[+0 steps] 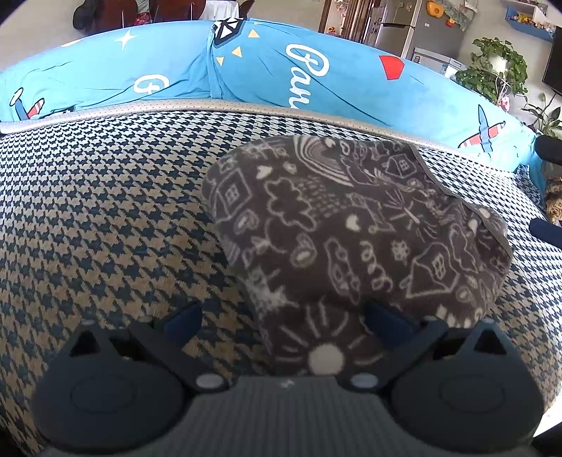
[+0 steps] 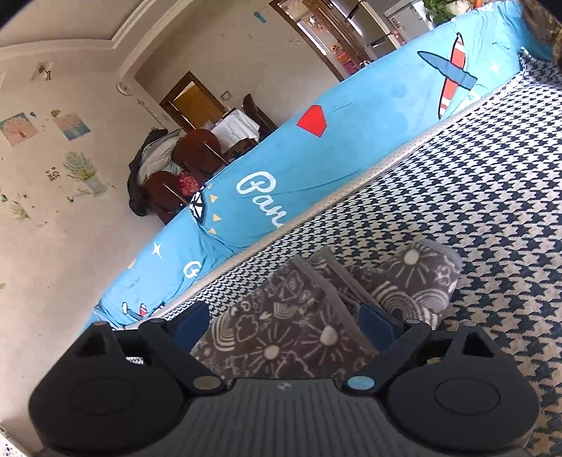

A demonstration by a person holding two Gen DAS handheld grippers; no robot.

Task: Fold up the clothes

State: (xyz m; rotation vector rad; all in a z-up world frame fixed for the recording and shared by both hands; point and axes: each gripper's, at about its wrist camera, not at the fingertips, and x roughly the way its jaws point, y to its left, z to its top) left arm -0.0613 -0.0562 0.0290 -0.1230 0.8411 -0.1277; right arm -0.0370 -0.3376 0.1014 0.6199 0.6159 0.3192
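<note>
A grey fleece cloth (image 1: 351, 225) with white doodle print lies folded into a thick bundle on the houndstooth cushion (image 1: 105, 211). In the left wrist view my left gripper (image 1: 282, 321) stands wide open, with the cloth's near end between the jaws, close to the right finger (image 1: 384, 318) and well away from the left one. From the right wrist camera the same cloth (image 2: 281, 330) shows several stacked folds and fills the gap of my right gripper (image 2: 284, 321). Its jaws stand wide beside the bundle, and I see no pinch in the fabric.
A long blue bolster (image 1: 267, 66) with cartoon print runs along the far edge of the houndstooth cushion (image 2: 491, 182). Behind it are wooden chairs (image 2: 196, 151), a fridge (image 1: 418, 28) and a potted plant (image 1: 495, 66). Something furry (image 1: 555, 204) shows at the right edge.
</note>
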